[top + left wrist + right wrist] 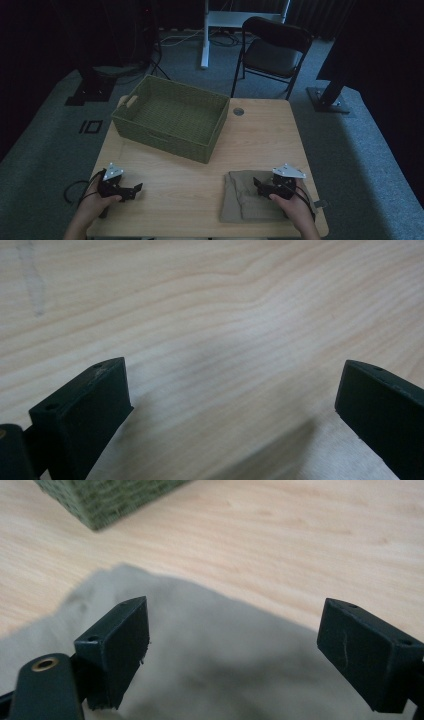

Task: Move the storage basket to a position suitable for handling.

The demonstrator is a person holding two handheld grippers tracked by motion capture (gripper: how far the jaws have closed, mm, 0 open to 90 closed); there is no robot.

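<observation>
the right gripper [261,186] hangs over a folded cloth [245,202] at the near right of the worktop [260,140], jaws spread wide with nothing between them. in the right gripper view the cloth [210,665] lies under and ahead of the pads [120,645], flat, with bare wood beyond it. whether the pads touch the fabric i cannot tell. the left gripper [131,191] sits near the left edge over bare wood, also released, jaws apart and empty. an empty woven basket [170,117] stands at the back left, well apart from the cloth; its corner [105,500] shows in the right gripper view.

judging by this, the work is lifting the cloth, likely toward the basket. risks from here:

- a shallow pinch could catch only the top layer, so the fold opens and the rest drags.
- pads pressed flat on the wood might slide the cloth instead of gathering it.
- the cloth lies close to the near edge, so a push that way could tip it off.
- a hanging end could snag the basket rim on the way in.
</observation>
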